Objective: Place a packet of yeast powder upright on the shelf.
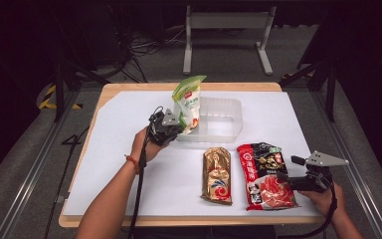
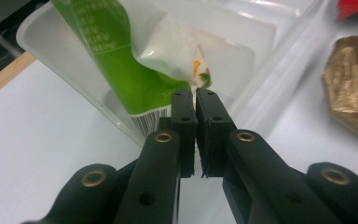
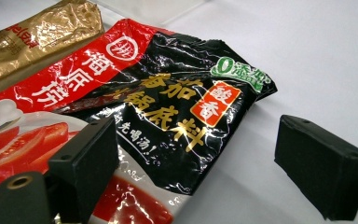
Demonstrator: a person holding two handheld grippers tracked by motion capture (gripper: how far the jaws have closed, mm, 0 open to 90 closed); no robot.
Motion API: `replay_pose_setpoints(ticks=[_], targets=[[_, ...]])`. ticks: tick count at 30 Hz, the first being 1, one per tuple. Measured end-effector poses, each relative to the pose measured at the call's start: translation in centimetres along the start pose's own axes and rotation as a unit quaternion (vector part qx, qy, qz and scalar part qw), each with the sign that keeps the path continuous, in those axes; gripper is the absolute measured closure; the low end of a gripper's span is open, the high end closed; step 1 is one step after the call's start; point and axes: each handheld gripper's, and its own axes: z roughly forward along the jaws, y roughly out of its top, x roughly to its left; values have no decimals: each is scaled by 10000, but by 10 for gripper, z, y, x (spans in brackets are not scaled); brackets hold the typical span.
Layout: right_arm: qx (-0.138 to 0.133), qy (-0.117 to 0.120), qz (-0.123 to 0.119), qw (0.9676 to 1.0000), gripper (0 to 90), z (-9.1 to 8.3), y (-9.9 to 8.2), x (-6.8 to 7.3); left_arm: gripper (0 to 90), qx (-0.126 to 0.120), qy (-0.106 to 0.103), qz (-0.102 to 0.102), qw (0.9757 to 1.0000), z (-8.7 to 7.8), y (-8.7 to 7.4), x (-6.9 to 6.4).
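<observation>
Green pouch (image 2: pixel 121 60) top cut off by frame edge – lower corner hidden behind jaws; small print unreadable.

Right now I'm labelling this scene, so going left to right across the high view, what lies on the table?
Left gripper pinching the green-and-white pouch → clear plastic tub → gold packet → red-and-black hotpot base packet → right gripper, jaws open.
</observation>
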Motion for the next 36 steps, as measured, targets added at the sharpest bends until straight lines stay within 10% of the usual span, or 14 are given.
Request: replay_pose_setpoints(ticks=[9, 14, 25, 36], targets=[[-32, 18, 18, 10000, 138, -1, -1, -1, 894, 112, 37, -60, 9999, 14, 0, 0], [-3, 9, -29, 10000, 138, -1, -1, 1, 854, -244, -109, -145, 9995, 0, -8, -4], [-31, -64, -4, 10000, 135, -2, 0, -2, 467, -820, -822, -293, 9928, -45, -27, -21], [-16, -173, -179, 9997, 137, 0, 5, 1, 252, -514, -868, -100, 9949, -58, -53, -33]])
